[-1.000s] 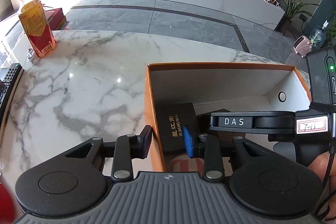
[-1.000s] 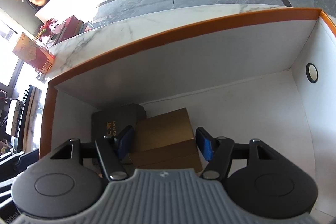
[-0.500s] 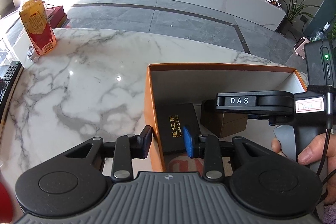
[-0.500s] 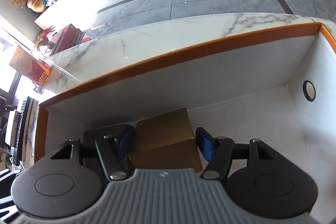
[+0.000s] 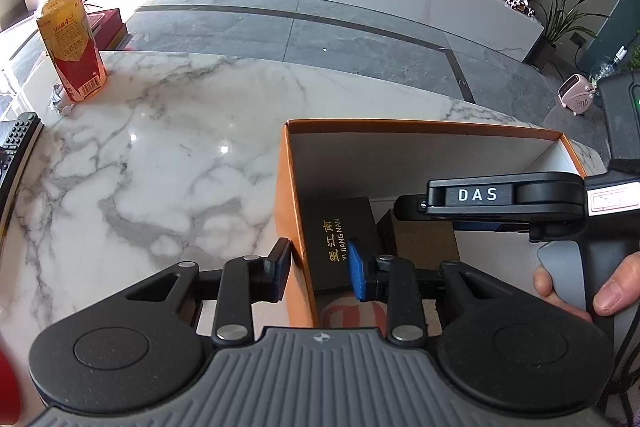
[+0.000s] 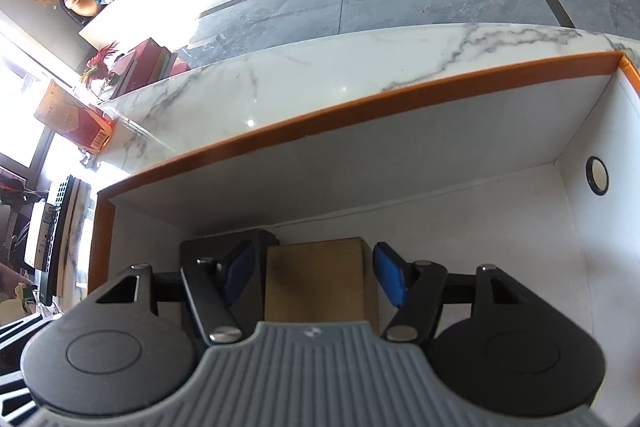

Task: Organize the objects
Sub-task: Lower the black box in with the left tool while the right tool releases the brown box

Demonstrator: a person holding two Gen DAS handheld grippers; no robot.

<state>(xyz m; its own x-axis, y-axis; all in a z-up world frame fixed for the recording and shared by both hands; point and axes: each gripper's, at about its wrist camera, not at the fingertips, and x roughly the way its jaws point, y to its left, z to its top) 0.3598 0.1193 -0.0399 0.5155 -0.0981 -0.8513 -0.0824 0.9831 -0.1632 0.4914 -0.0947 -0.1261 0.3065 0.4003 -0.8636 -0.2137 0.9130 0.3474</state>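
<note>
- Marble-veined white table carries everything, with grey floor tiles and a long white counter behind it.
- Nearest me, my left tool straddles the left wall of the orange box: one pad outside, the blue one inside. Neither pad seems to press the wall, so I read it as spread.
- My right tool hangs inside the same box, pads spread, with the brown carton between them and a gap on each side.
- That brown carton rests on the box floor near the left corner, its long axis running away from me.
- Just left of it lies the black case, flat against the left wall, gold lettering running along its length, long axis also pointing away.
- Farther off, at the table's far left, a drink bottle stands upright, with a remote control near the left edge.
</note>
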